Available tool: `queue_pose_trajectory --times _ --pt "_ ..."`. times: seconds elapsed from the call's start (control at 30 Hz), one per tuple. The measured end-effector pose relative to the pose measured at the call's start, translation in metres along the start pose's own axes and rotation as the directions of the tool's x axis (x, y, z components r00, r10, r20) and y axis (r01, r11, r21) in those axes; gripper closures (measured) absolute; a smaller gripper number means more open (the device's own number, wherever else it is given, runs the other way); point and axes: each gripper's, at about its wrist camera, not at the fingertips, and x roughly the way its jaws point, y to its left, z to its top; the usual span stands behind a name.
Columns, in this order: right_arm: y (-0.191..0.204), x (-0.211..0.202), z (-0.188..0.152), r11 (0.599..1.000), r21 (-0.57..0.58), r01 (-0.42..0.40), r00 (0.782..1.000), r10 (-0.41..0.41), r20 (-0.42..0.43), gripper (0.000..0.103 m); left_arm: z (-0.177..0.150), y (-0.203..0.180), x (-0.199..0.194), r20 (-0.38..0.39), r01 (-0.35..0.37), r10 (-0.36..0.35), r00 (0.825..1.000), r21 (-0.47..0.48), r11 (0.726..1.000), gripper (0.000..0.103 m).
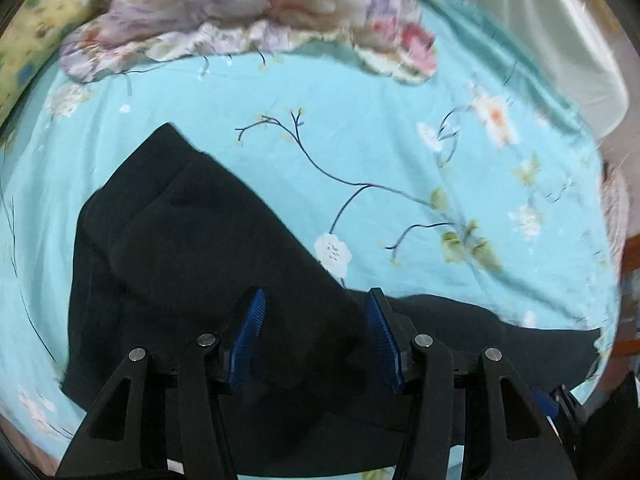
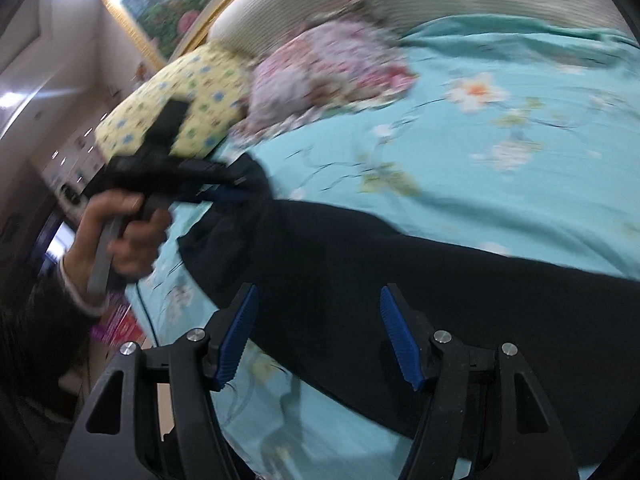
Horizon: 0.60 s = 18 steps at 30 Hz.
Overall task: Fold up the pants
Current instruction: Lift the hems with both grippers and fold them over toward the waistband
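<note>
The black pants (image 1: 208,264) lie on the bed (image 1: 400,152), partly doubled over — folding looks underway, not finished. Left gripper (image 1: 316,336) and right gripper (image 2: 320,332) — jaws spread, holding nothing.

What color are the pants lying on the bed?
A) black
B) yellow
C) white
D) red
A: the pants are black, spread on the light blue flowered sheet; the only yellow thing is the pillow at the head of the bed.
</note>
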Motion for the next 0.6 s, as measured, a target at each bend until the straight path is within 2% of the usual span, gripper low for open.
queue_pose_trajectory --times 0.1,0.17,0.23,0.27,0.3,0.33,0.37,0.4,0.47,0.53,0.6 --pt "0.017 0.027 0.010 0.997 -0.047 -0.058 0.998 0.057 -0.040 0.038 0.008 -0.001 0.014 -0.040 -0.046 0.047 0.998 0.014 0.999 0.051" --pt "0.026 0.043 0.013 0.994 -0.074 -0.084 0.994 0.079 -0.073 0.038 0.009 -0.004 0.020 -0.043 -0.069 0.071 0.997 0.039 0.997 0.056" --pt "0.033 0.058 0.015 0.990 -0.101 -0.100 0.990 0.089 -0.106 0.038 0.006 -0.004 0.019 -0.021 -0.070 0.072 0.997 0.055 0.996 0.074" --pt "0.036 0.066 0.015 0.989 -0.113 -0.091 0.989 0.077 -0.123 0.038 0.004 -0.002 0.017 -0.009 -0.058 0.058 0.998 0.057 0.997 0.079" --pt "0.037 0.075 0.014 0.989 -0.123 -0.078 0.988 0.060 -0.142 0.038 0.001 0.000 0.015 0.001 -0.046 0.046 0.999 0.054 0.997 0.090" --pt "0.037 0.080 0.013 0.989 -0.129 -0.069 0.986 0.048 -0.157 0.043 -0.005 0.005 0.011 0.019 -0.028 0.027 0.999 0.047 0.999 0.095" --pt "0.036 0.086 0.011 0.989 -0.134 -0.064 0.984 0.040 -0.172 0.057 -0.010 0.010 0.008 0.036 -0.008 0.006 0.999 0.036 0.999 0.096" --pt "0.034 0.092 0.010 0.989 -0.134 -0.059 0.981 0.033 -0.189 0.063 -0.017 0.017 0.002 0.058 0.015 -0.016 0.998 0.020 1.000 0.098" --pt "0.029 0.097 0.007 0.990 -0.131 -0.044 0.978 0.016 -0.207 0.090 -0.029 0.025 -0.008 0.100 0.051 -0.050 0.994 -0.008 0.999 0.099" --pt "0.024 0.095 0.006 0.992 -0.115 -0.043 0.980 0.019 -0.198 0.094 -0.045 0.038 -0.022 0.152 0.094 -0.088 0.985 -0.037 0.995 0.099" --pt "0.022 0.085 0.007 0.993 -0.099 -0.067 0.984 0.049 -0.174 0.096 -0.066 0.054 -0.037 0.209 0.179 -0.160 0.965 -0.077 0.981 0.099"
